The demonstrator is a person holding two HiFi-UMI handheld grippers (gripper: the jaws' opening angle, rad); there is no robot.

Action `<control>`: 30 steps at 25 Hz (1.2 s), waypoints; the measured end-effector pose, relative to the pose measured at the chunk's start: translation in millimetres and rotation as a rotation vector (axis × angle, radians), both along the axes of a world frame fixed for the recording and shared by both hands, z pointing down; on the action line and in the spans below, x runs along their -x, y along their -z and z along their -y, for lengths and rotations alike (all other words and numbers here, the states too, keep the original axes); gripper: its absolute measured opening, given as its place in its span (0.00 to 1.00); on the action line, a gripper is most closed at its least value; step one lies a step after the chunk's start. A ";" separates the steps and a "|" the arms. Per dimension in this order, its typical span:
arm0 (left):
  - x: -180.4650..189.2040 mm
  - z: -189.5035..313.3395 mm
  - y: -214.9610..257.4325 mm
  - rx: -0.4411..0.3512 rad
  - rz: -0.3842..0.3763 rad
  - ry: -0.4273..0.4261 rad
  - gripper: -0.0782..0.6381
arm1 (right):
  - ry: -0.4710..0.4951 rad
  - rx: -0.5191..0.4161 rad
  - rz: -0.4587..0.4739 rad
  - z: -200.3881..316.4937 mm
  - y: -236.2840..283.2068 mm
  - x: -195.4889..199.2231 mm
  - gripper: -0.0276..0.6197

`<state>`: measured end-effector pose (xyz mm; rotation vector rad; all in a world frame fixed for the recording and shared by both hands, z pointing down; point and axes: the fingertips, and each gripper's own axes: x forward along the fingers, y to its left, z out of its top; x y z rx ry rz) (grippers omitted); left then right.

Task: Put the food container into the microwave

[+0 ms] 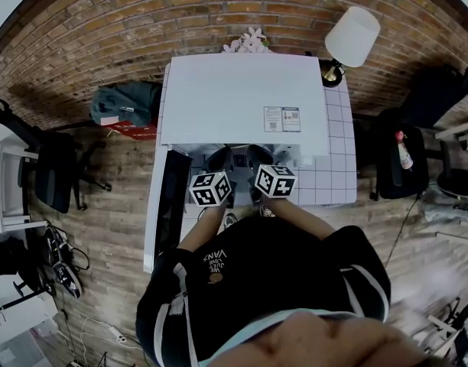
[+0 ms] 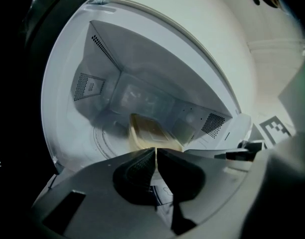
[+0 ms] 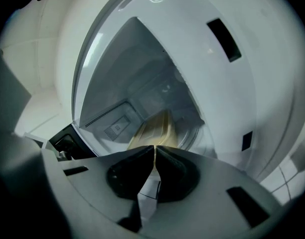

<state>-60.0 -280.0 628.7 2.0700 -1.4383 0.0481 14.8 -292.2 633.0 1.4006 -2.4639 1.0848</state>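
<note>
I note the left gripper (image 2: 156,151) and right gripper (image 3: 155,149) each clamped on the container (image 2: 148,133) inside the microwave (image 2: 68,108); next, I judge, lower and release.

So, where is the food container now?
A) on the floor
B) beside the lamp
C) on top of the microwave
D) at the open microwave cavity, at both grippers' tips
D: both gripper views show the beige food container at the shut tips of the left gripper and right gripper, with the cavity of the open microwave behind it.
</note>
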 end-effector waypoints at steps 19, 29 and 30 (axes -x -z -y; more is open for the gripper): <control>-2.3 3.0 4.1 -0.012 -0.013 -0.012 0.14 | -0.022 -0.024 0.007 -0.1 7.2 -7.5 0.06; -2.2 -15.7 18.3 -0.044 -0.013 -0.058 0.14 | -0.058 -0.061 0.036 -13.7 22.7 -7.8 0.06; -2.0 -18.5 19.9 -0.047 -0.015 -0.063 0.14 | -0.062 -0.065 0.038 -16.1 24.5 -7.1 0.06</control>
